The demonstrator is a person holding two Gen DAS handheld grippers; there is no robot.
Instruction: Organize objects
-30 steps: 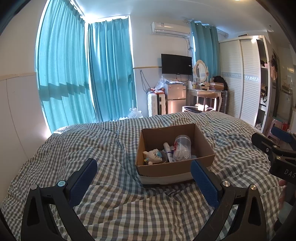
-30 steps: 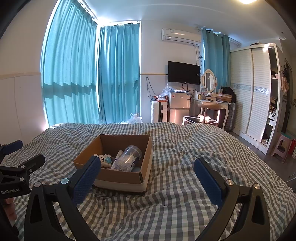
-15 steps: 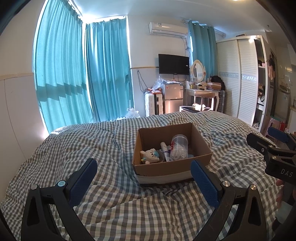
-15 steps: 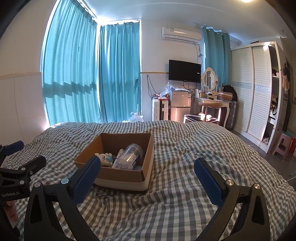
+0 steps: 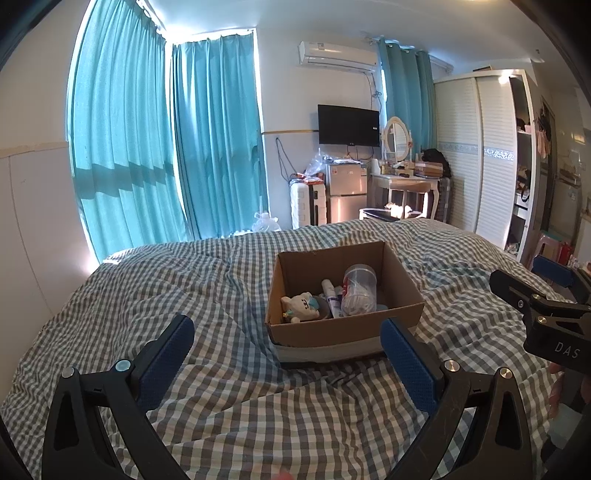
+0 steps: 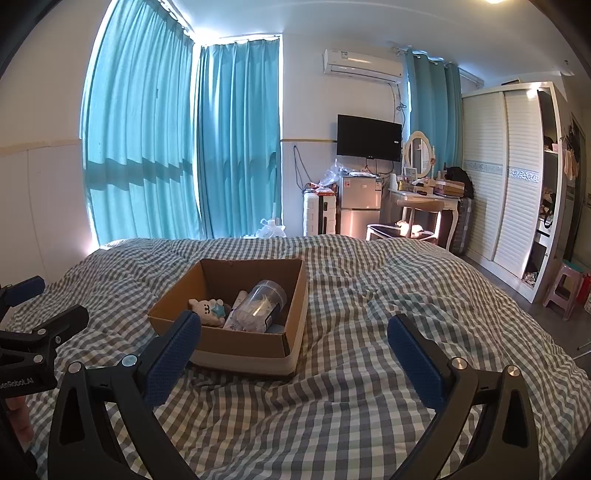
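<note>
While both grippers, left gripper (image 5: 286,352) and right gripper (image 6: 293,349), hover spread wide and empty, the cardboard box (image 5: 343,326) sits mid-bed on the checked duvet (image 5: 221,295). Clear plastic jar (image 5: 358,291) inside: probably light, slick, thin-walled; pinch its midsection gently. Plush toy (image 5: 301,306) looks soft, grab anywhere.

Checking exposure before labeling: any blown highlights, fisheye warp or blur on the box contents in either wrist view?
Left wrist: window edge beside the curtains blows out, curtains bow from fisheye, cardboard box and plush toy are sharp. Right wrist: ceiling light clips at the top edge, wardrobe lines curve, clear jar is sharp with mild sheen. Dark vignette rings both.
</note>
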